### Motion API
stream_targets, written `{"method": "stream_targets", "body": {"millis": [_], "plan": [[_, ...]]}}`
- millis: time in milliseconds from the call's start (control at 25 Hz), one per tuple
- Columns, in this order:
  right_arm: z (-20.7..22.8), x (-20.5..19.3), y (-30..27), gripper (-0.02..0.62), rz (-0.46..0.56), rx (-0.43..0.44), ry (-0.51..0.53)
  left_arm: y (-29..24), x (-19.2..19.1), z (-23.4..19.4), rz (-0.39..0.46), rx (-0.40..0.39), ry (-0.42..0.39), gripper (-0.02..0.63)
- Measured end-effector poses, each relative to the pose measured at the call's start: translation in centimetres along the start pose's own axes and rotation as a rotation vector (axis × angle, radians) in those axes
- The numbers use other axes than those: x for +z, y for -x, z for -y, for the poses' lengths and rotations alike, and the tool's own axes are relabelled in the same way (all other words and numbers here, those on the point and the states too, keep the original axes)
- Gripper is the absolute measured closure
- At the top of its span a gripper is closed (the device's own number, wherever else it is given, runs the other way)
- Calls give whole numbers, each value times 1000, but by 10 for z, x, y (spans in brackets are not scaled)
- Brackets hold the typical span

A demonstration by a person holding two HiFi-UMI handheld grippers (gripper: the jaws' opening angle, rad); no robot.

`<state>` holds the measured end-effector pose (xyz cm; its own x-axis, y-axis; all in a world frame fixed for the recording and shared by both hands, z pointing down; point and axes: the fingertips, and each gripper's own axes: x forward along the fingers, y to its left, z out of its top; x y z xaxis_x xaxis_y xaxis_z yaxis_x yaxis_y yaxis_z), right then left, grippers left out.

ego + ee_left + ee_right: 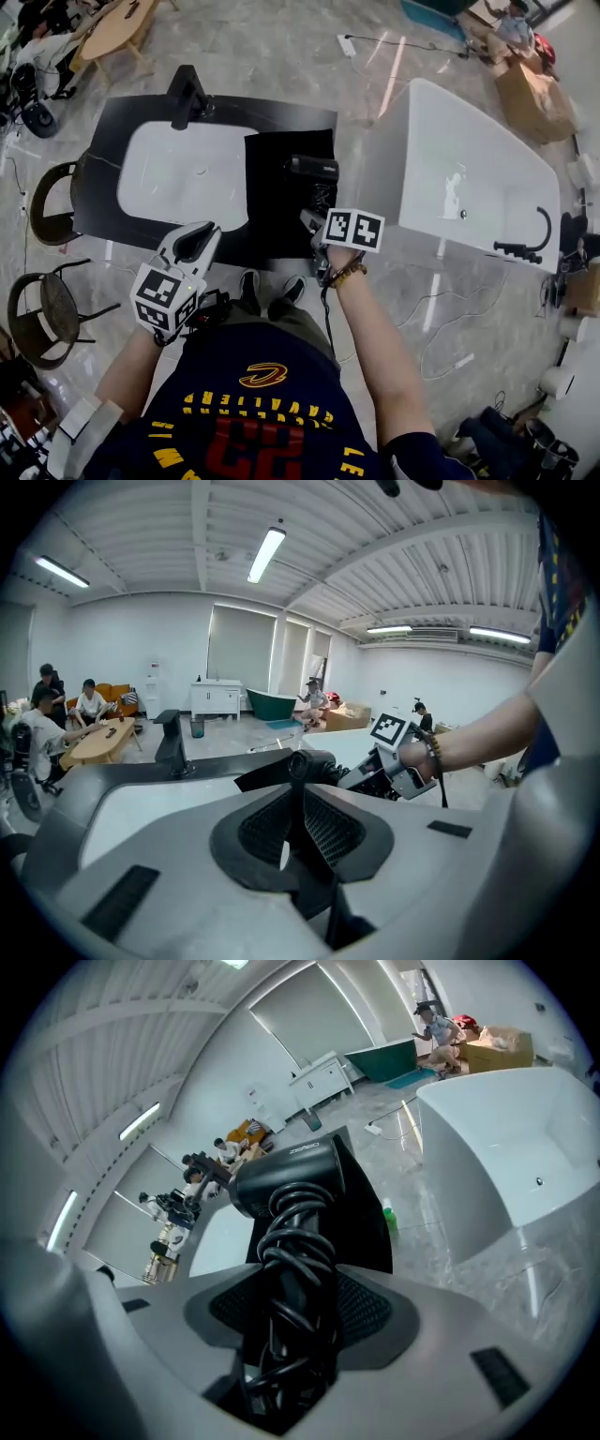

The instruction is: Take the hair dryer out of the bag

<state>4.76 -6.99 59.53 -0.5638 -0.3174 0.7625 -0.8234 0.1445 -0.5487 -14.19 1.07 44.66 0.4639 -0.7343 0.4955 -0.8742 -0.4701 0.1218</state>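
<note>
A black hair dryer with its cord wound round the handle is held up over the black bag, which lies flat on the dark counter. My right gripper is shut on the wrapped handle. In the right gripper view the hair dryer fills the space between the pads of my right gripper, with the bag behind it. My left gripper hangs near the counter's front edge, apart from the bag. In its own view my left gripper is shut on nothing, facing the hair dryer.
A white sink with a black faucet is set in the counter left of the bag. A white bathtub stands to the right. Two round chairs stand at the left. A green bottle stands on the floor.
</note>
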Motion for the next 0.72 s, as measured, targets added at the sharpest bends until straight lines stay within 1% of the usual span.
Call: {"method": "stream_targets", "body": {"millis": [160, 320, 400, 600, 720], "plan": [[10, 2, -22, 356, -64, -108, 79, 13, -12, -12, -14, 48, 32, 568], [12, -2, -33, 356, -92, -169, 144, 19, -20, -22, -22, 84, 58, 568], [13, -5, -35, 356, -97, -188, 179, 19, -21, -25, -25, 89, 65, 568], [10, -3, -29, 354, -94, -190, 278, 11, -19, -19, -23, 68, 62, 568], [8, -2, -6, 354, -49, -208, 304, 5, -15, -12, -20, 49, 44, 568]]}}
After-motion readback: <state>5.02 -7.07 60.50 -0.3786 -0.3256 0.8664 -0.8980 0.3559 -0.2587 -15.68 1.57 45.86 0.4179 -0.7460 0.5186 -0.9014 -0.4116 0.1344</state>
